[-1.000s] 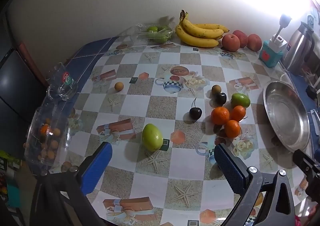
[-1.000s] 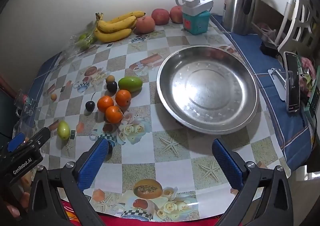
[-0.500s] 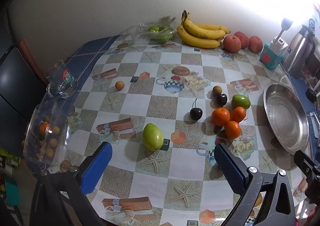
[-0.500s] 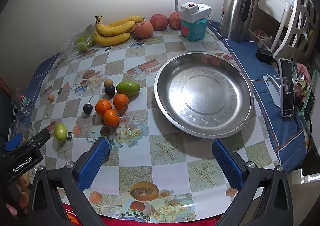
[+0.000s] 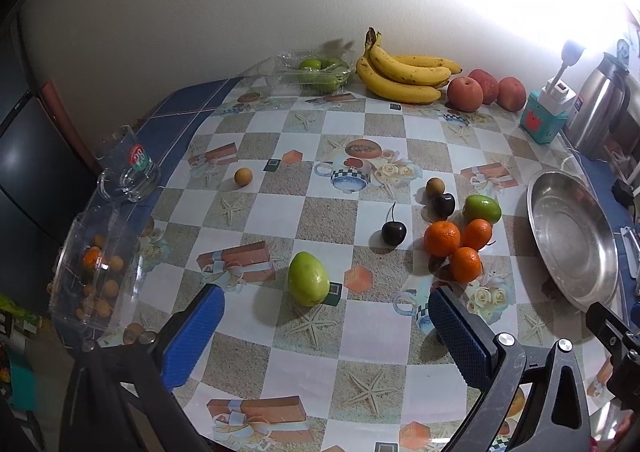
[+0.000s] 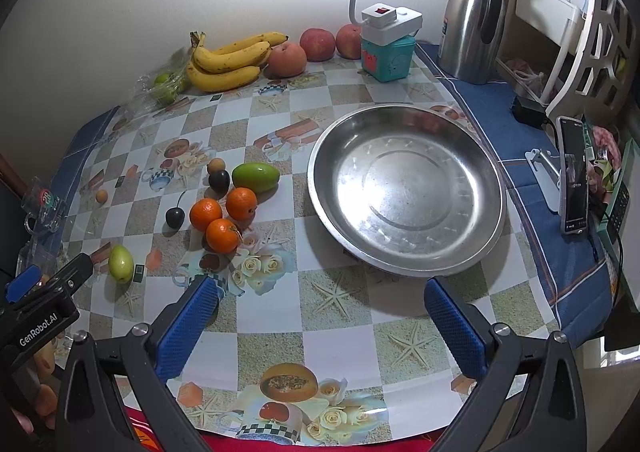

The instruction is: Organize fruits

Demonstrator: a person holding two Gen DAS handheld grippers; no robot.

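Note:
Loose fruit lies on the patterned table. A pale green pear-shaped fruit (image 5: 308,278) sits just beyond my open, empty left gripper (image 5: 326,328); it also shows in the right wrist view (image 6: 121,263). Three oranges (image 5: 442,238) (image 6: 205,214), a green mango (image 5: 482,209) (image 6: 255,177), two dark cherries (image 5: 393,232) and small brown fruits (image 5: 243,176) lie mid-table. An empty steel pan (image 6: 404,188) (image 5: 570,236) lies right of them. My right gripper (image 6: 320,318) is open and empty, near the pan's front edge.
Bananas (image 5: 404,72), three peaches (image 5: 465,93) and a bag of green fruit (image 5: 316,70) line the wall. A glass mug (image 5: 128,168) and a clear box of small fruit (image 5: 96,272) stand at the left edge. A teal box with lamp (image 6: 386,52), kettle (image 6: 474,20) and phone (image 6: 575,176) stand right.
Both grippers have drawn back and up a little, so the table fruit and pan look slightly farther. Nothing on the table has moved.

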